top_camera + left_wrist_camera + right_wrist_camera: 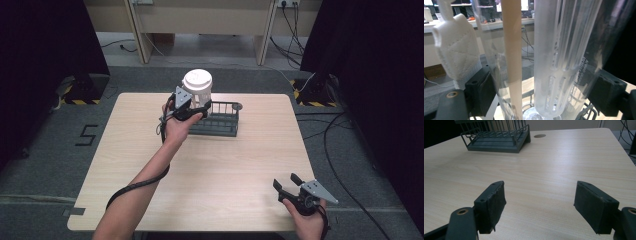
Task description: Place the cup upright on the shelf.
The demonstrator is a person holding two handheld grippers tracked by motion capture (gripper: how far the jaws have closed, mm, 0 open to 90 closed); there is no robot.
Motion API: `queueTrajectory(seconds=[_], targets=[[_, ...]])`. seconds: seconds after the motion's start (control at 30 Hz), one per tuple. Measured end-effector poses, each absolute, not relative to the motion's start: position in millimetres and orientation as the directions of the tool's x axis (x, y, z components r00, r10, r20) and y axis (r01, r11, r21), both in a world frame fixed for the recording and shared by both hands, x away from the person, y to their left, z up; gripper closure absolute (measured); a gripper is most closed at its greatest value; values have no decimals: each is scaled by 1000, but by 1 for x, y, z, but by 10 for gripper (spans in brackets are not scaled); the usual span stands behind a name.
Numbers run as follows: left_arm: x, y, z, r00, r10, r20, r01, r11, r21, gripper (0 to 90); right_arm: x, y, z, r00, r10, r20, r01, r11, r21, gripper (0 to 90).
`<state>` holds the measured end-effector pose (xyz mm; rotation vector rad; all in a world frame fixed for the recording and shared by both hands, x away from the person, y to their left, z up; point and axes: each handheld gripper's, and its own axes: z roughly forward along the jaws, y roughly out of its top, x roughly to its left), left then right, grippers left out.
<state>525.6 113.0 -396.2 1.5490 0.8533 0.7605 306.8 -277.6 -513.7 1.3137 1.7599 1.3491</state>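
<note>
Print on clear white-lidded bottle (197, 89) illegible; left gripper (541, 87) jaws pinch its transparent wall from both sides, right gripper (540, 205) jaws spread over bare table (554, 170)

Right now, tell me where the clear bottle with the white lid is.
In the high view the clear bottle sits at the table's far middle, clamped by the left gripper above the dark wire rack's left end.

The table (220, 165) is evenly lit from above, with dark surroundings. Soft glare is seen on its wood; the clear bottle (564, 57) is blurred close-up.
</note>
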Motion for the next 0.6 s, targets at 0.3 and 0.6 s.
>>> queueTrajectory(seconds=[0.3,0.6], targets=[[533,105,-392,525,851,13,109,-83,991,178,307,-278,-514,-367,922,126,359,15,933,254],[543,97,-395,522,853,7,119,-82,990,177,307,-278,-514,-368,921,128,358,13,934,254]])
